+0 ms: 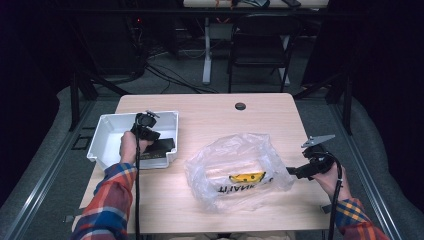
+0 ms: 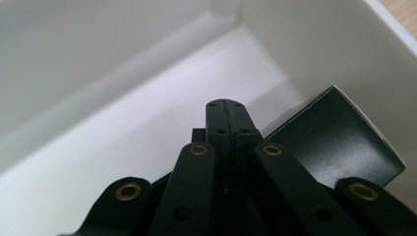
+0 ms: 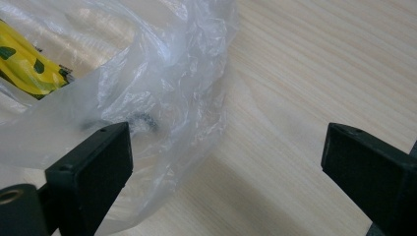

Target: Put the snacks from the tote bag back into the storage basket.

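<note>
In the white bin [image 1: 107, 131]: left gripper [image 2: 227, 105] jaws closed, empty | right gripper [image 3: 226, 157] jaws wide apart.

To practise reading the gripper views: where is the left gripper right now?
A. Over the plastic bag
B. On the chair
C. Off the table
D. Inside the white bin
D: the left gripper, jaws shut, sits in the white bin beside a black box.

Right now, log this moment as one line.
left gripper: shut, empty, in white plastic bin beside black box | right gripper: open at clear plastic bag
</note>
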Tool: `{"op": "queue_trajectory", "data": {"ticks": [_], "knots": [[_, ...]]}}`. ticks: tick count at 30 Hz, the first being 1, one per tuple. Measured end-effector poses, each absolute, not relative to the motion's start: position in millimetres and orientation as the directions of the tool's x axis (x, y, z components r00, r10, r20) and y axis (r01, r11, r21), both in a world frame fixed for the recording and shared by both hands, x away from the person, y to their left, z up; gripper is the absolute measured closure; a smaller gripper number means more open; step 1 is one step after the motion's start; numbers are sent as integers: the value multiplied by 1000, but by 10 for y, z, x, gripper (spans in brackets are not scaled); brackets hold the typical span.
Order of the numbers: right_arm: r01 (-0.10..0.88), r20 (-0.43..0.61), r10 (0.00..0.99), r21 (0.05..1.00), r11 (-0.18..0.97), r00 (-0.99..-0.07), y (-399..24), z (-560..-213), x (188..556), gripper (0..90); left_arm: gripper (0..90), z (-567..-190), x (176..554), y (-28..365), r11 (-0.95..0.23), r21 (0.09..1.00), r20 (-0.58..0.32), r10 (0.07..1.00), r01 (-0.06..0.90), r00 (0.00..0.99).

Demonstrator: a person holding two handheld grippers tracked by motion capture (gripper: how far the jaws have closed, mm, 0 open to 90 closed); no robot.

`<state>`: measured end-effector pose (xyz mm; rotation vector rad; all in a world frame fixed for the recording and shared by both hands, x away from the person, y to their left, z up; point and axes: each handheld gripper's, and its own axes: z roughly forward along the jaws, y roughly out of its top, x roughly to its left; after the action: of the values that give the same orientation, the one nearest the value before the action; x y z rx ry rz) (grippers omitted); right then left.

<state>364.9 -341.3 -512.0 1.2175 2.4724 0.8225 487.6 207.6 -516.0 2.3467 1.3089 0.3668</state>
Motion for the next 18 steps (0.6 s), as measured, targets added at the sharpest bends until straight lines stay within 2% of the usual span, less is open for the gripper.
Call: {"op": "queue_trajectory", "data": {"ticks": [8,10,13,16,18], "knots": [[639,9,787,589,494,-617,-3412,-5112,3651,44,897,-5156,4852,2078,-473,483,24,848,736,529],[638,8,788,592,492,-615,-3410,-5111,3649,44,861,-5150,4852,2077,-468,493,27,851,734,525],[639,11,789,593,490,-614,-3414,-5106,3649,44,704,-5103,4841,2107,-450,522,12,853,724,522],[641,12,793,596,483,-609,-3425,-5103,3647,44,498,-5024,4807,2140,-429,546,24,867,720,498],[640,18,793,601,478,-609,-3431,-5104,3643,43,431,-4959,4769,2176,-413,565,14,871,714,492]]}}
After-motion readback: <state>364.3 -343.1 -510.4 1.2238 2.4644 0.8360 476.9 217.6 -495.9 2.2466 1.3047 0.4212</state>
